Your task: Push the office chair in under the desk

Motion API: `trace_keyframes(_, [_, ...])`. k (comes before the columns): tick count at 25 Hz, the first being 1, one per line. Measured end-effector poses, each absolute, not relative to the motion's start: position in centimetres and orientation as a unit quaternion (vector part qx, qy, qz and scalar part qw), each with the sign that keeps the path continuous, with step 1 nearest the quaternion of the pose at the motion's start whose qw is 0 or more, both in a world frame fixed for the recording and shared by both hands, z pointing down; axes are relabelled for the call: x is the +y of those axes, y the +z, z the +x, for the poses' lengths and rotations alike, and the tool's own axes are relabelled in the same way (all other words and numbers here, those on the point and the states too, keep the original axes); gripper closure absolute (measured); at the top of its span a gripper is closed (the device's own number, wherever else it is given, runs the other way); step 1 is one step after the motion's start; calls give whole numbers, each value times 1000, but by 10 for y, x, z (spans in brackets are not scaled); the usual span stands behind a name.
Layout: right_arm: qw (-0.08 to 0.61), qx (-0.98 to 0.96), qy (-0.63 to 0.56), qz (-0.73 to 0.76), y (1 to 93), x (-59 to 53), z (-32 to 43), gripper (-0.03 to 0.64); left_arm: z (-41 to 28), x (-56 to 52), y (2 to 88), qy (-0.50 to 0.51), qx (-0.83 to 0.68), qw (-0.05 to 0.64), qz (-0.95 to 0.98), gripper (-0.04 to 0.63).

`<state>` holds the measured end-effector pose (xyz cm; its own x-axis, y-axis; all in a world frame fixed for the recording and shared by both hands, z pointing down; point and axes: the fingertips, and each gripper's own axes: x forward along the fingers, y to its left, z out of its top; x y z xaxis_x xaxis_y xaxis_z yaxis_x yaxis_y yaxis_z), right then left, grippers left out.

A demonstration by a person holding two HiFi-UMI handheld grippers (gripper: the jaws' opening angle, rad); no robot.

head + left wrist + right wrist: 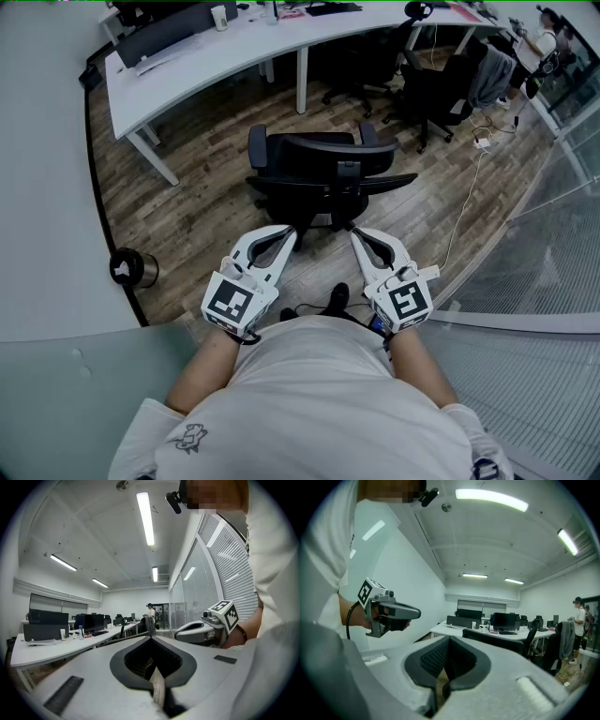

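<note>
A black office chair (319, 173) stands on the wood floor, its backrest toward me, a short way out from the long white desk (234, 52). My left gripper (292, 231) and right gripper (355, 234) are both shut with nothing between the jaws. They point at the chair's back, the tips close behind it; contact cannot be made out. In the right gripper view the chair's backrest top (497, 641) shows just past the shut jaws (450, 638), with the desk (454, 631) beyond. The left gripper view looks over its shut jaws (151, 638) along the desk (42, 648).
A round waste bin (131, 268) stands by the left wall. More black chairs (436, 89) sit at the desk's right end, near a standing person (544, 42). A white cable (464, 220) runs over the floor beside the glass partition (553, 244) on the right.
</note>
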<state>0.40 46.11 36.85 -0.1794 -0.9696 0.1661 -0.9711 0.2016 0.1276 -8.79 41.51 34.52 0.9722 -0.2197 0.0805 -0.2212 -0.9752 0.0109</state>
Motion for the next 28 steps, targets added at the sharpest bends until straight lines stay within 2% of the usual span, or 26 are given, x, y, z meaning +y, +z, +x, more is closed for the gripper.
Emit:
trace_keyframes(11, [108, -768, 13, 631, 381, 464, -5, 615, -98, 412, 358, 58, -111, 21, 992, 597])
trace_keyframes(19, [103, -778, 17, 619, 388, 440, 38, 614, -67, 392, 360, 57, -116, 17, 992, 597])
trace_keyframes(28, [133, -799, 19, 586, 397, 386, 112, 614, -10, 340, 376, 77, -132, -4, 988, 597])
